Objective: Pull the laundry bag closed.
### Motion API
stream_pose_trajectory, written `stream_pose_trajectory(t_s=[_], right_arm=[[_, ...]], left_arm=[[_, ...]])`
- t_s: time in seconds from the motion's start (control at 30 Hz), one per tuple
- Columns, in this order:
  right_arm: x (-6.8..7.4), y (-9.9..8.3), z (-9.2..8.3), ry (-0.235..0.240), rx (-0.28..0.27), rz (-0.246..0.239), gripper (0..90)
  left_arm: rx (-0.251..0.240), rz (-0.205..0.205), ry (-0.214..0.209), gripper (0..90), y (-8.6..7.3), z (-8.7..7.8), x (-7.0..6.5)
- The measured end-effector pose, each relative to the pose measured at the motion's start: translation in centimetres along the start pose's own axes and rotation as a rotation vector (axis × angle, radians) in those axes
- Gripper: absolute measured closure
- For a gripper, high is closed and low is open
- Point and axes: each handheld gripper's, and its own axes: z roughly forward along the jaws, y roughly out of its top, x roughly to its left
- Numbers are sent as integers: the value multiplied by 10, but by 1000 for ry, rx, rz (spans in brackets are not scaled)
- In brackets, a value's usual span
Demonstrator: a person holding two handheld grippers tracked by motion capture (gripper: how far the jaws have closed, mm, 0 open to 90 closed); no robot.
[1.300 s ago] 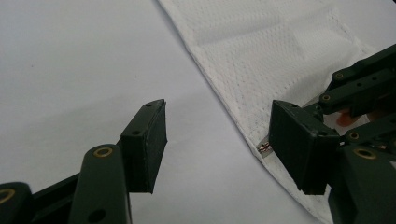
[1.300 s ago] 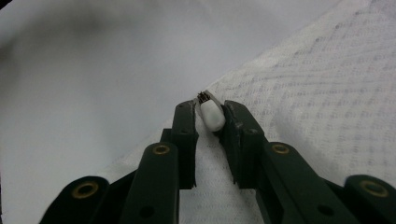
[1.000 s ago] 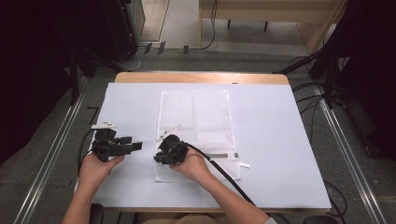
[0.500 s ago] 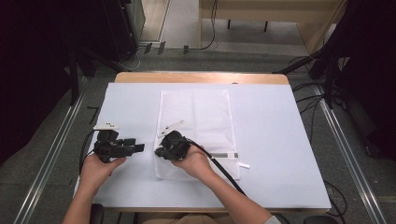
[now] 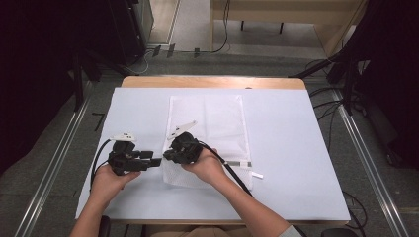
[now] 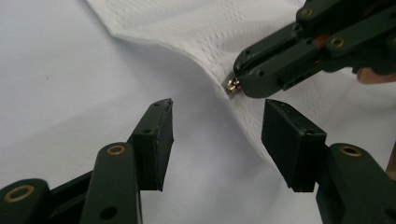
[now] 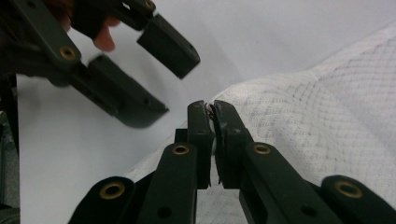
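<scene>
So far, little looks done, judging by the layout: the mesh bag (image 5: 207,133) lies flat on the white sheet (image 5: 296,148) covering the table, with only its near left edge lifted. The right gripper (image 5: 167,155) has its jaws clamped on the small metal zipper pull (image 6: 232,86) at that edge. The left gripper (image 5: 154,162) sits just beside it, jaws apart and empty, apparently about to take the hem. Opening the bag seems still ahead.

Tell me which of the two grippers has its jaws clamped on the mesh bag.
The right gripper: its jaws are pinched shut on the white mesh bag at its left edge, by the metal zipper pull. The left gripper sits beside it, jaws open and holding nothing.
</scene>
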Motion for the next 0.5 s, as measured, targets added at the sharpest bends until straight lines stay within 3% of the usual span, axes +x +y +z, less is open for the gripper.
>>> stream_pose_trajectory(t_s=[0.1,0.27,0.5], right_arm=[[0,1,-2,5,-6,0,875],[1,3,-7,19,-9,4,875],[5,3,-13,63,2,-16,876]], left_arm=[[24,16,-8,454,1,6,-4],[57,76,-18,533,2,15,-11],[89,88,-28,664,2,21,-11]])
